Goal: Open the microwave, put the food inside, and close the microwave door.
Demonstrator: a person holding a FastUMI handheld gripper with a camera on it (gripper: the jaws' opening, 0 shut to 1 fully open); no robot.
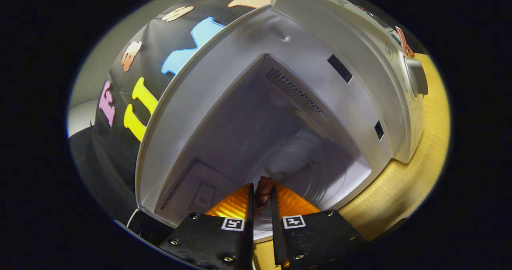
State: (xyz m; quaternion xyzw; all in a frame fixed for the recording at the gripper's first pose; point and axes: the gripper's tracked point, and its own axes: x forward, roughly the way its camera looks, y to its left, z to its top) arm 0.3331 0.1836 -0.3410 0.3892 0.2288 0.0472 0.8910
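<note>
The white microwave (pixel 360 50) stands open on a wooden table, seen at a strong tilt. Its pale cavity (pixel 256 122) lies just beyond my fingers, with a glass turntable (pixel 320 178) on its floor and a vent grille on the inner wall. My gripper (pixel 262 200) is shut on a small dark brown piece of food (pixel 264 190), which sticks out a little past the fingertips. The food hovers at the cavity's front opening, over the near edge of the turntable.
The control panel with a knob (pixel 416 76) sits beside the cavity. The wooden tabletop (pixel 420 162) runs under and beside the microwave. The black booth wall (pixel 132 114) stands on the other side.
</note>
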